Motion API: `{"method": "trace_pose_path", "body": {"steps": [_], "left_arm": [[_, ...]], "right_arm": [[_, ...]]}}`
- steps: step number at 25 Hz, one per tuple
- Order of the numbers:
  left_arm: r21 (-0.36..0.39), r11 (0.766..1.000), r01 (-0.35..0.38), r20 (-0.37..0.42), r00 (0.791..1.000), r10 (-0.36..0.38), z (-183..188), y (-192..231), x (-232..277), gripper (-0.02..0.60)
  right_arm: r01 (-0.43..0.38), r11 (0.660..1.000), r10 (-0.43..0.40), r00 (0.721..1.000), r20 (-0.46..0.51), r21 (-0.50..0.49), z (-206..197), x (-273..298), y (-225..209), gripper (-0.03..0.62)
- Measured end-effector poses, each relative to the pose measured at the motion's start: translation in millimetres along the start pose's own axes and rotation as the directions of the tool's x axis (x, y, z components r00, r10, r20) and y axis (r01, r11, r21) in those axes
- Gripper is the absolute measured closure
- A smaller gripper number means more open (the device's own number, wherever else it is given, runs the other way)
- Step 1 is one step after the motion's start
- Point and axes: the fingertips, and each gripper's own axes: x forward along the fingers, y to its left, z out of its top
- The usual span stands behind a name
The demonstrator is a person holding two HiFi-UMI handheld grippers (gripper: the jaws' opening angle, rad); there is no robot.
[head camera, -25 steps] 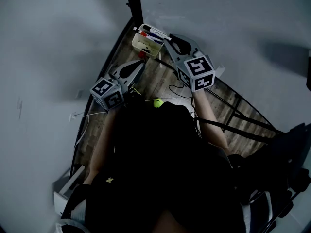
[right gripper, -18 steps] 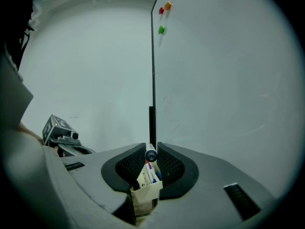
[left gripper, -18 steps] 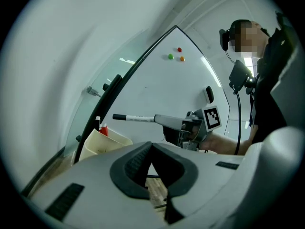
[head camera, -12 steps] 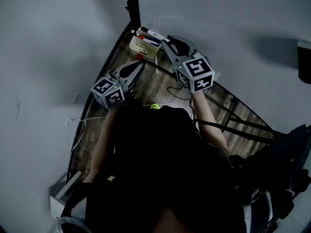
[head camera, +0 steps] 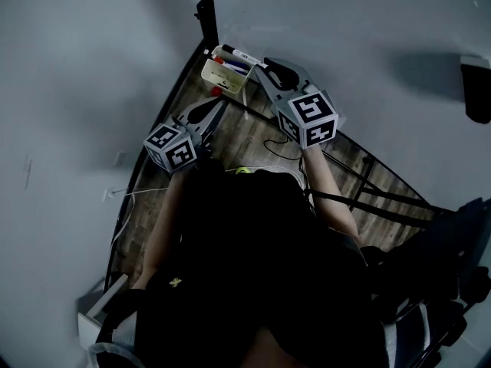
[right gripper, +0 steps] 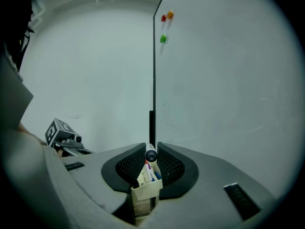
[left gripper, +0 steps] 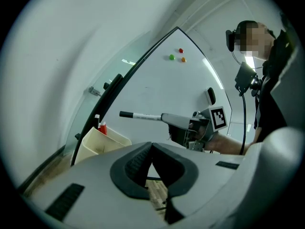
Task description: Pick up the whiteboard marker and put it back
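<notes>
Fingers (right gripper: pixel 172 166) of the right gripper (head camera: pixel 261 61) are pinching the whiteboard marker (head camera: pixel 239 53) by its back end above the pen box (head camera: pixel 222 73) at 11 o'clock, those of the left gripper (head camera: pixel 217 107) are pressing together on nothing, and this light, hard, slippery pen is likely needing a firmer middle grip.

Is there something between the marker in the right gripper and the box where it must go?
Nothing visible stands in the way. The right gripper holds the marker just above the box, with only open air between them. The left gripper is off to the side, apart from both.
</notes>
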Motion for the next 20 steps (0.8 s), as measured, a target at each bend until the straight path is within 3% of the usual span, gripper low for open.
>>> {"method": "trace_pose_path", "body": {"steps": [20], "left_arm": [[-0.032,0.999,-0.019,0.018,1.0,0.019,5.5,5.3,-9.3,0.58]], "right_arm": [[-0.029,1.0,0.029,1.0,0.008,0.006,0.6,5.3,6.6,0.517]]}}
